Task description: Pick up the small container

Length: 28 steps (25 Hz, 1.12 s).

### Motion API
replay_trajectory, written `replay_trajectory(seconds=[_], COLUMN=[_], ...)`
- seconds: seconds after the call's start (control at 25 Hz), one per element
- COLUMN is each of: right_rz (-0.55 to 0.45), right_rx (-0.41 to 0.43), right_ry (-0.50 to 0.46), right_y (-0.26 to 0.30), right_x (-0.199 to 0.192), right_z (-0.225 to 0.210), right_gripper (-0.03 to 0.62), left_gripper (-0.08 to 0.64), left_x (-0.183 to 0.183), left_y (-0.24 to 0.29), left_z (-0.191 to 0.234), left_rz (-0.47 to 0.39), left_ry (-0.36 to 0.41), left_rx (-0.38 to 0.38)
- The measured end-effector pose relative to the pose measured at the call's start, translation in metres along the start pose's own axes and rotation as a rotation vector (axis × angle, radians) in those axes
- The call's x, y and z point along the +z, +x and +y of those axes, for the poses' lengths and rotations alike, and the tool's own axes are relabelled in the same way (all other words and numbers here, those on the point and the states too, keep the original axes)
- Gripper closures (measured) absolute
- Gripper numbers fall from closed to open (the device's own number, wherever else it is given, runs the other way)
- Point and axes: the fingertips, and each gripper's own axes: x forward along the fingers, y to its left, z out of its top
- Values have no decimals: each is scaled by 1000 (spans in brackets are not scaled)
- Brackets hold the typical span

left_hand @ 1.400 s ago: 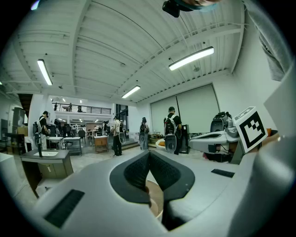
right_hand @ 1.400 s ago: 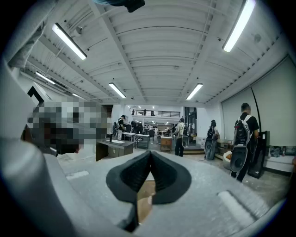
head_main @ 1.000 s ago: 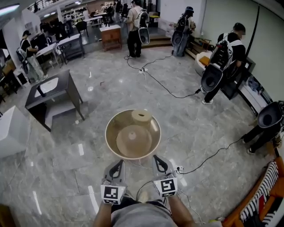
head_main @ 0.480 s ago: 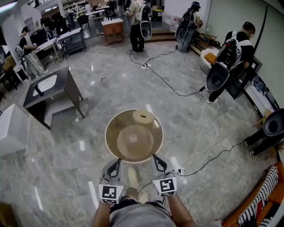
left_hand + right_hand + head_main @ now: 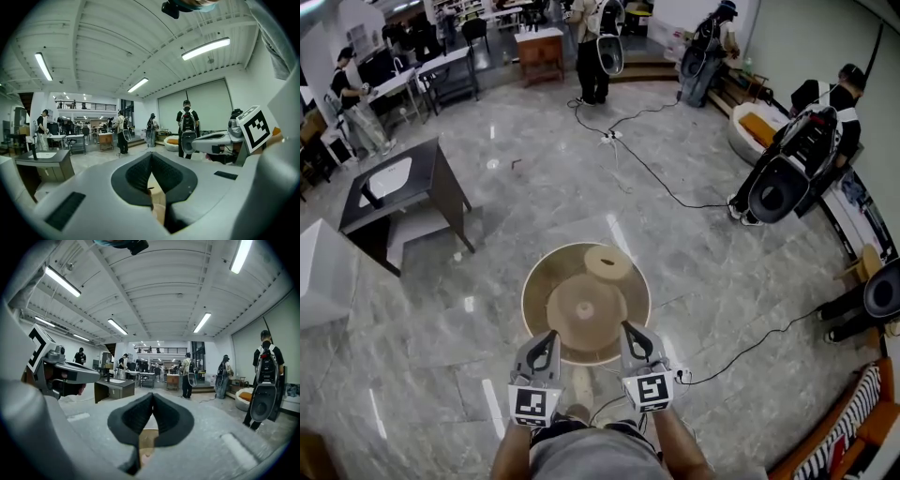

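A round tan table [image 5: 534,281] stands on the marble floor in the head view. Toward its far side sits a small beige round container [image 5: 608,262]. A wider flat beige disc with a knob [image 5: 586,306] lies at the table's middle. My left gripper [image 5: 546,343] and right gripper [image 5: 631,334] hover side by side over the table's near rim, short of both objects. In the left gripper view the left gripper [image 5: 151,154] has its jaw tips together with nothing between them. The right gripper [image 5: 153,394] looks the same in its own view.
A dark desk [image 5: 394,187] and a white box [image 5: 323,272] stand to the left. A black cable [image 5: 656,183] crosses the floor beyond the table, and a power strip [image 5: 680,375] lies by my right gripper. Several people with backpacks stand at the back and right.
The view has shifted forward: the table sits lower in the frame and nearer to me. Both grippers now reach over its near rim. Their jaws stay together.
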Motion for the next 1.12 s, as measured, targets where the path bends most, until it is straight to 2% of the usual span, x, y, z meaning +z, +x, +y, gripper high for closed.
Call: replay_trajectory(seconds=[0.6, 0.72, 0.76, 0.84, 0.92, 1.12], right_rz=[65, 74, 79, 100, 109, 145], right_rx=[-6, 14, 20, 29, 39, 87], right_ry=[-10, -18, -19, -16, -10, 27], right_y=[128, 160, 172, 192, 199, 217], right_x=[-13, -17, -20, -29, -41, -90], right_z=[-11, -13, -14, -16, -20, -22], right_gripper=[592, 592, 592, 592, 592, 592], left_gripper=[543, 543, 543, 543, 543, 543], left_x=[-17, -23, -27, -41, -55, -96], left_y=[98, 122, 131, 148, 158, 180], left_z=[89, 107, 114, 127, 126, 123], left_rz=[8, 20, 26, 38, 57, 107], left_ry=[-33, -69, -81, -58, -42, -63], left_rx=[-53, -50, -47, -47, -43, -14])
